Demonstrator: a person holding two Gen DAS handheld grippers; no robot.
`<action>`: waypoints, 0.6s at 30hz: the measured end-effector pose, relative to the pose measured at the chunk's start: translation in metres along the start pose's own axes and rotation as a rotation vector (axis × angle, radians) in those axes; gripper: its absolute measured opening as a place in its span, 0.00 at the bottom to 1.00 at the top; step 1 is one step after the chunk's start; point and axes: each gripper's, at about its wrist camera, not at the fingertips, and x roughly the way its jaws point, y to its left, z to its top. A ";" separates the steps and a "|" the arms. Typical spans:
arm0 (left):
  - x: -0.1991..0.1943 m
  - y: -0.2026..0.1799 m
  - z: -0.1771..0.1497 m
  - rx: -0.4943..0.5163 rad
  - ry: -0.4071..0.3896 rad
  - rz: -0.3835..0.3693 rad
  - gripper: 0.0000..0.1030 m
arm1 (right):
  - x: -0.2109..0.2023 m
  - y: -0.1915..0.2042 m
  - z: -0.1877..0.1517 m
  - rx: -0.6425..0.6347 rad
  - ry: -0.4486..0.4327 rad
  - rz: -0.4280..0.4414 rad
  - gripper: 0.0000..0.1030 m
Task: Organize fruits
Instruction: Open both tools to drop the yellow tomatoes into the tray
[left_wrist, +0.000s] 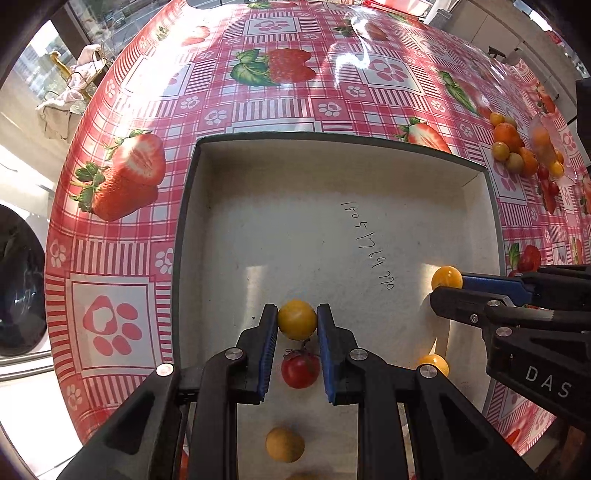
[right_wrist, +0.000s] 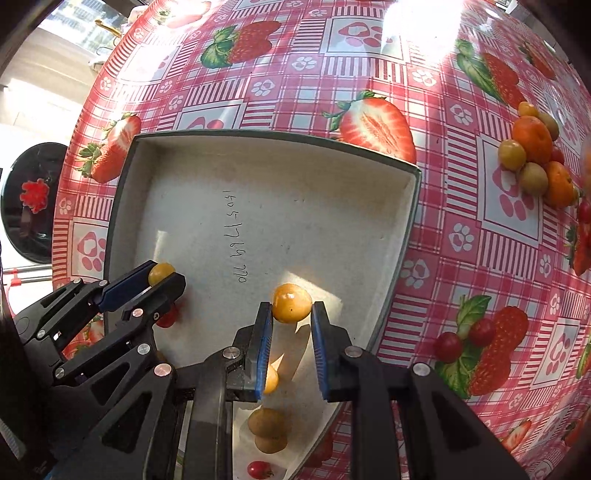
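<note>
Two yellow tomatoes pinched, one per gripper: left gripper, right gripper, both above the white tray. Lower gently, release near the red tomato at six o'clock, avoiding bounce.

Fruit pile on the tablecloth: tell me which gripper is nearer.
Right. The right gripper is by the tray's pile-side wall; the left gripper is farther across from the fruit pile.
</note>
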 end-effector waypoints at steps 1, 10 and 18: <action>0.001 0.000 -0.001 0.001 0.003 0.004 0.22 | 0.002 0.000 0.000 -0.003 0.006 0.001 0.23; 0.007 0.001 -0.012 0.006 0.026 0.021 0.23 | 0.001 0.005 0.003 -0.008 -0.007 0.037 0.59; -0.007 -0.009 -0.005 0.046 -0.034 0.038 0.80 | -0.025 0.004 0.004 0.009 -0.062 0.088 0.81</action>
